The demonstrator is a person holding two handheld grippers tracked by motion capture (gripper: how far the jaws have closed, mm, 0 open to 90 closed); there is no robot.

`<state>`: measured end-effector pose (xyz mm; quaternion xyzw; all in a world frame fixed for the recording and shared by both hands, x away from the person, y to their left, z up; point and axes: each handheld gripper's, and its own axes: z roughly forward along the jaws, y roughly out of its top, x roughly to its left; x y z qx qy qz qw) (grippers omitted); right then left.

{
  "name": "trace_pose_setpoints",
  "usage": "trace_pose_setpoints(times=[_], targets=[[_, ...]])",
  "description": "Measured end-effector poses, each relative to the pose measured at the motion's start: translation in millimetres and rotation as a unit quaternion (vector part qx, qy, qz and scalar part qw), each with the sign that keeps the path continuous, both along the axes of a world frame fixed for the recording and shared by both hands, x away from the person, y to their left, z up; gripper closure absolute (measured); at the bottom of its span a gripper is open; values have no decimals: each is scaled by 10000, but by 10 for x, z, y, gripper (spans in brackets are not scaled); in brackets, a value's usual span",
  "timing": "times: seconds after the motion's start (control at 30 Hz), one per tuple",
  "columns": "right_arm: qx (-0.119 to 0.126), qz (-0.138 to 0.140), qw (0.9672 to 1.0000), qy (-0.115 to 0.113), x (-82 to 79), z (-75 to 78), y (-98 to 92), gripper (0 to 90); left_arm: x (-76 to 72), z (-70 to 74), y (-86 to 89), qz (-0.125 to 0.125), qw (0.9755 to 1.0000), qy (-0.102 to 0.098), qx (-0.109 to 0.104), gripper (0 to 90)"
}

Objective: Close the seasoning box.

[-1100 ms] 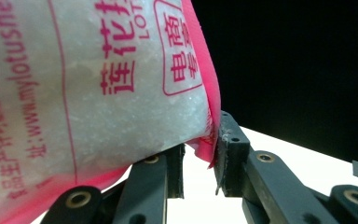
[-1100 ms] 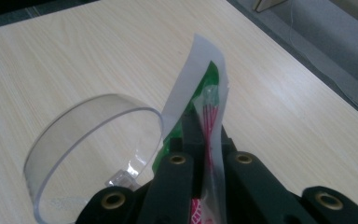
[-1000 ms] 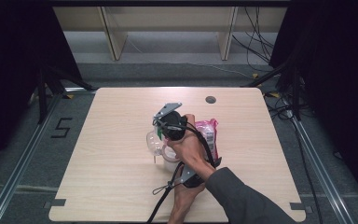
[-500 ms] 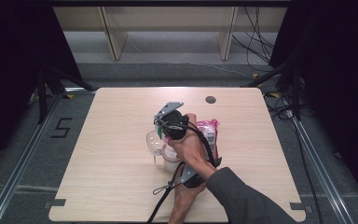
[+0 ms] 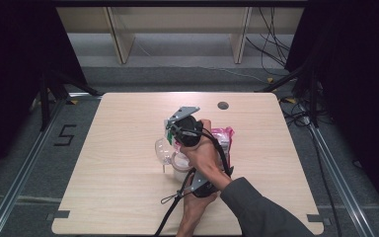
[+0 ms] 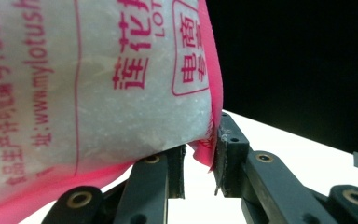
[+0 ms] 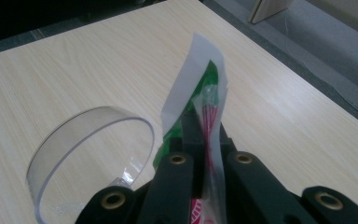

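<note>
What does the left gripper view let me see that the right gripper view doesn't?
The left gripper view shows the red print on the pink-edged bag of white grains, its edge between the left gripper jaws. The right gripper view instead shows the clear round container and the bag's top strip pinched in the right gripper. Both show the bag and the table.

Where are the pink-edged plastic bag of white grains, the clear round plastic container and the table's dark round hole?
pink-edged plastic bag (image 6: 121, 93): left gripper view, printed face.
clear round plastic container (image 7: 79, 140): right gripper view, side wall.
dark round hole (image 5: 222, 105): high view, centre.
</note>
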<state>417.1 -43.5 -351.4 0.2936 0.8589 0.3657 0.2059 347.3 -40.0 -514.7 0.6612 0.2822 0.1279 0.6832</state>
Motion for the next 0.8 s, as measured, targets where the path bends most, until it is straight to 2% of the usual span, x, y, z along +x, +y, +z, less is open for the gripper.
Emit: trace_pose_setpoints(times=[0.2,0.23,0.27,0.3,0.33,0.4,0.5,0.53,0.57,0.6,0.63,0.67,0.77,0.8], targets=[[248,-74,9997,33,-6,10,-65,900,-5,-7,-1,87,9999,93,43,759],[317,-93,9994,95,-12,19,-84,900,-6,-7,5,60,9999,103,107,759],[372,-105,9993,6,-9,10,-90,900,-5,-8,5,63,9998,104,142,759],[346,-88,9993,111,-17,31,-109,900,-4,-12,0,126,9998,64,138,759],[412,-75,9991,-15,-4,30,-125,900,-8,-7,12,102,9997,94,199,759],[534,-67,9985,-3,-16,53,-159,900,-13,2,24,63,9996,166,205,759],[651,-21,9978,-84,-27,85,-205,900,-14,6,38,62,9996,154,247,760],[681,-39,9977,-34,-44,102,-220,900,-7,6,45,80,9995,119,287,759],[789,-88,9968,-90,-54,93,-222,900,-1,-2,40,122,9995,78,272,759],[751,11,9972,-52,-50,113,-250,900,16,3,75,268,9984,-68,502,758],[809,-10,9967,-61,-59,109,-260,900,16,-4,78,308,9981,-44,532,757],[874,-68,9961,-60,-69,111,-274,900,29,0,132,306,9950,-119,948,758],[997,-50,9950,-84,-57,114,-340,900,32,-15,139,327,9942,-47,1021,756],[1057,-107,9943,-25,-65,116,-360,900,33,-20,141,328,9939,-39,1048,755]])
